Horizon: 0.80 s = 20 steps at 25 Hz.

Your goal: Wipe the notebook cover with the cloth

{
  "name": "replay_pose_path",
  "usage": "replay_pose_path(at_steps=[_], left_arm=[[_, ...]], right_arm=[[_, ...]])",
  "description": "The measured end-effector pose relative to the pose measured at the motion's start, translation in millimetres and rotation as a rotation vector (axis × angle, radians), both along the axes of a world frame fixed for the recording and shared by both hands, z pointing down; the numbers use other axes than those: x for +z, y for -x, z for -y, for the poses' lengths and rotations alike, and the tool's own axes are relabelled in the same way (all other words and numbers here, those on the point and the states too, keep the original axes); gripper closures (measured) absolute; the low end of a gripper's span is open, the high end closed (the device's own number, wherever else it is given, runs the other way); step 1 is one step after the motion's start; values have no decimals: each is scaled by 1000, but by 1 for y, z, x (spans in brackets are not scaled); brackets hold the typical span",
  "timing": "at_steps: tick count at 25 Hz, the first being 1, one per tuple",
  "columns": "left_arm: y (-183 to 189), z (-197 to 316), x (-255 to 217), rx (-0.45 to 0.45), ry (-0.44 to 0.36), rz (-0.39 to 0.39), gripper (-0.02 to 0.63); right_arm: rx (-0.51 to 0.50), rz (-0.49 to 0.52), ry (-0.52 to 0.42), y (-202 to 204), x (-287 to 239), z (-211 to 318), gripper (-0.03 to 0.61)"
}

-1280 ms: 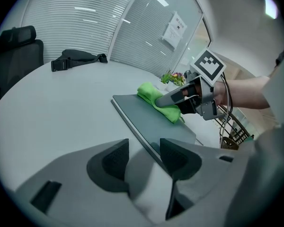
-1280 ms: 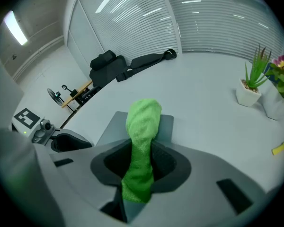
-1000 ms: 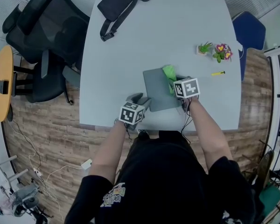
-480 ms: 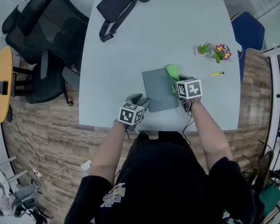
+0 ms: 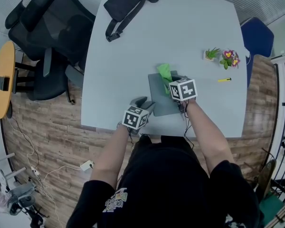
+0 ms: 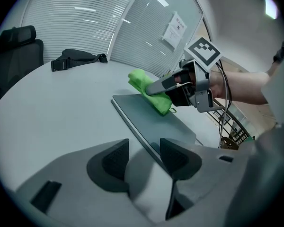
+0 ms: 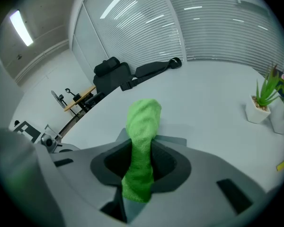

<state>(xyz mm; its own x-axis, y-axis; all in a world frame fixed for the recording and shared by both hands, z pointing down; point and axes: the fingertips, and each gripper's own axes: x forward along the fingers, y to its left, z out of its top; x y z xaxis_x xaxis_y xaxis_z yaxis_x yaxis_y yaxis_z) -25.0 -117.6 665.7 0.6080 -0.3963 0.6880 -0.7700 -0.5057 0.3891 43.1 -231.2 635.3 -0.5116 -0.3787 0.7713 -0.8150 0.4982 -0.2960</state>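
Observation:
A grey notebook (image 5: 160, 101) lies flat on the white table (image 5: 133, 56), near its front edge. My right gripper (image 5: 171, 82) is shut on a green cloth (image 5: 164, 72), which hangs from the jaws onto the notebook's far edge. In the right gripper view the cloth (image 7: 143, 122) is pinched between the pads and sticks out ahead of them. My left gripper (image 5: 145, 103) stands at the notebook's near left corner. Its jaws are apart (image 6: 144, 157), with the notebook's edge (image 6: 132, 122) running between them. From the left gripper view the cloth (image 6: 154, 86) rests on the cover.
A black bag (image 5: 126, 6) lies at the table's far left. Two small potted plants (image 5: 210, 53) (image 5: 229, 58) and a yellow marker (image 5: 223, 80) sit at the right. A black office chair (image 5: 52, 27) stands left of the table and a blue chair (image 5: 258, 37) at the far right.
My right gripper has carried the cloth leftward across the notebook's far part. The left gripper has stayed at the near corner.

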Motion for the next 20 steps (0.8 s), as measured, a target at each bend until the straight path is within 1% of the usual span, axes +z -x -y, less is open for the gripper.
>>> replay_pose_path(at_steps=[5, 11, 15, 17, 20], left_arm=[[0, 0, -1, -1, 2, -3, 405], [1, 0, -2, -1, 5, -6, 407], [2, 1, -2, -2, 6, -8, 405], [2, 1, -2, -2, 7, -9, 407], [2, 0, -2, -3, 10, -10, 407]], right_arm=[[-84, 6, 9, 42, 4, 1, 468], [-171, 10, 32, 79, 11, 0, 468], [-212, -31, 39, 88, 16, 1, 468], [-211, -48, 47, 86, 19, 3, 468], [-194, -44, 62, 82, 21, 5, 468]])
